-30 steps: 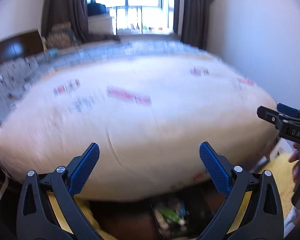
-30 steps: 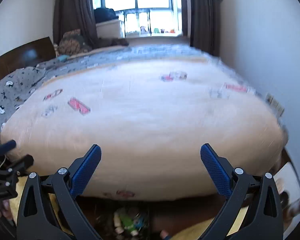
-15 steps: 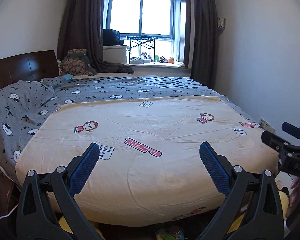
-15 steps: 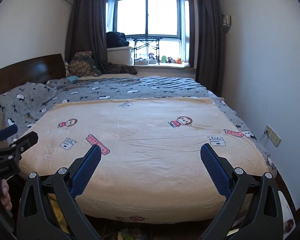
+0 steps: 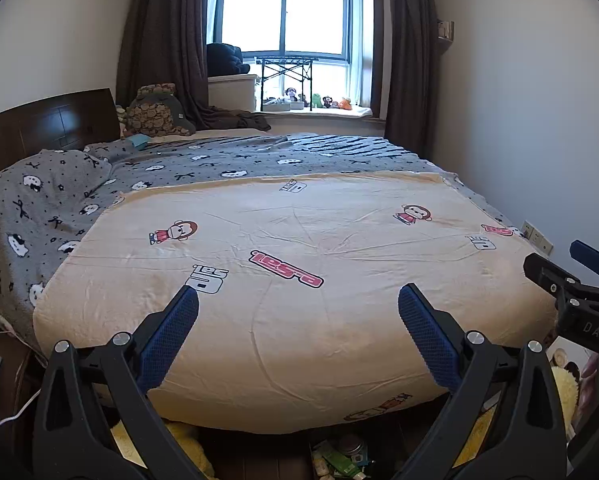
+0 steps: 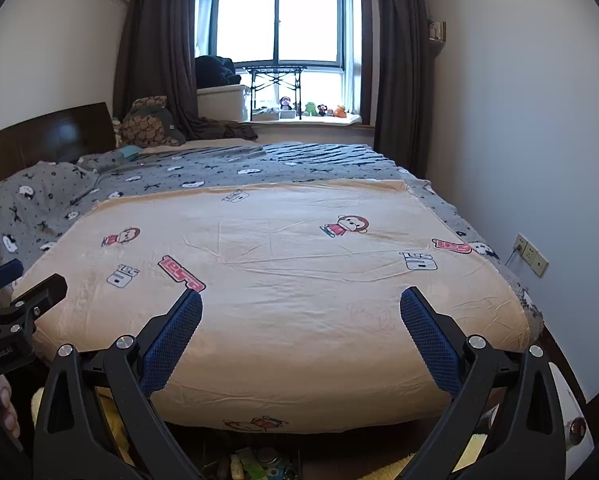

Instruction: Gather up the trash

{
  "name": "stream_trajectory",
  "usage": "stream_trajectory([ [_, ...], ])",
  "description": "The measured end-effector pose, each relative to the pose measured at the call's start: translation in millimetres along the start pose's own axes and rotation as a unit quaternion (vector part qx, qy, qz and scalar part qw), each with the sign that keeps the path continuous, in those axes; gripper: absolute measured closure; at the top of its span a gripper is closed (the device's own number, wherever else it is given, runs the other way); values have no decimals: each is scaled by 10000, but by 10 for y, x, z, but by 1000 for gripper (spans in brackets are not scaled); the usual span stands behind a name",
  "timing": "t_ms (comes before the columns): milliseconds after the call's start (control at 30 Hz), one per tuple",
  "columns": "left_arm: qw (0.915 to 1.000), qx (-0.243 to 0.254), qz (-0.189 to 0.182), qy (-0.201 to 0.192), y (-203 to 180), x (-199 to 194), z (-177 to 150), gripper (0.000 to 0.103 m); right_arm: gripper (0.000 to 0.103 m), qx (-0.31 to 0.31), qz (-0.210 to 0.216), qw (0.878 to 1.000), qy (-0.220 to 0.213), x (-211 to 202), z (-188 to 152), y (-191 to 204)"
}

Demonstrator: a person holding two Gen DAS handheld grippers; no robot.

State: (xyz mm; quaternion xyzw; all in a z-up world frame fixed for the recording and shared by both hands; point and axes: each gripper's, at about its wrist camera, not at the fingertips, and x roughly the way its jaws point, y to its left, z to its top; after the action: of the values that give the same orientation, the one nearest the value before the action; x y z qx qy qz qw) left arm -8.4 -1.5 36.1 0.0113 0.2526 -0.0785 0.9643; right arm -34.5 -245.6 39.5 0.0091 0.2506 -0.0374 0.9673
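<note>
Change: half a second back both my views sat a touch lower; now they have tipped up, so more ceiling shows and less floor, and everything reads sharp.
Left gripper (image 5: 297, 312): my blue pads spread wide, nothing between them, hovering at the foot of the bed.
Right gripper (image 6: 300, 314): same story, fingers wide apart and empty, level beside my left.
Trash (image 5: 341, 458): small packets and a round tin on the dark floor, tucked under the bed's near edge, below and between my fingers.
Bed: cream cartoon blanket (image 5: 299, 260) over a grey patterned cover (image 5: 39, 216).
Room: dark headboard (image 5: 47, 128) left, bright window (image 5: 285, 16) and curtains ahead, white wall with sockets (image 6: 531, 254) right.
</note>
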Motion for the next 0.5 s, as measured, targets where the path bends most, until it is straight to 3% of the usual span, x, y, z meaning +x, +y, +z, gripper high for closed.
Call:
stream_trajectory([
  [500, 10000, -26, 6, -54, 17, -6, -26, 8, 4, 0, 32, 10000, 62, 61, -59, 29],
])
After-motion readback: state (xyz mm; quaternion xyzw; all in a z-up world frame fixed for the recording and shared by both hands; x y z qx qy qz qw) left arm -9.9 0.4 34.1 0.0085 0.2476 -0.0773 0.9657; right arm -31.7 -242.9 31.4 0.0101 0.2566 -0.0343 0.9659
